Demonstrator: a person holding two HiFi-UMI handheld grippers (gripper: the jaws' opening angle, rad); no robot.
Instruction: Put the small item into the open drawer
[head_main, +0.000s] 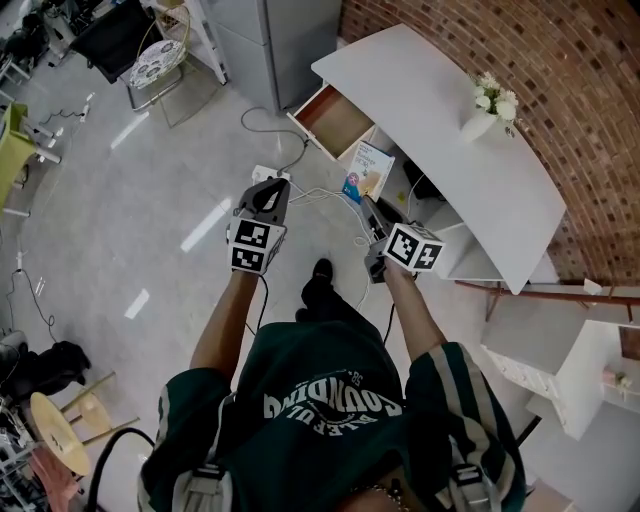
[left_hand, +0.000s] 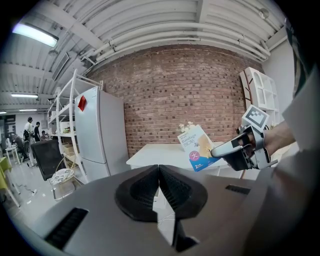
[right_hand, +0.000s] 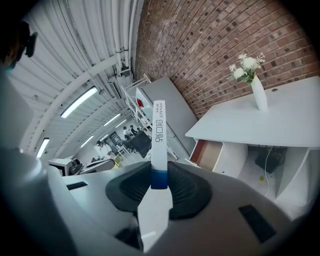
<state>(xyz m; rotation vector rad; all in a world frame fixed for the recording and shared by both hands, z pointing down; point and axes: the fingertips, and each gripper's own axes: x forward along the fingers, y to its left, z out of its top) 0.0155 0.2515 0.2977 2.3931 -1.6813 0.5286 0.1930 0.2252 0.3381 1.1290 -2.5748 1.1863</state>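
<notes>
Right gripper (right_hand: 159, 180) clamps the blue end of a flat white-and-blue bandage box (right_hand: 159, 132).
Its long axis runs forward from the jaws, well short of the open brown-lined drawer (right_hand: 210, 154); left gripper (left_hand: 159, 186) closed, empty.

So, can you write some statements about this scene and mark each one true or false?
1. The right gripper holds a thin bandage box between its jaws. True.
2. The left gripper also holds something. False: its jaws are together with nothing between them.
3. The drawer of the desk is closed. False: it stands pulled open.
4. A white vase with flowers stands on the desk. True.
5. The bandage box already lies in the drawer. False: it is in the right gripper's jaws, away from the drawer.
</notes>
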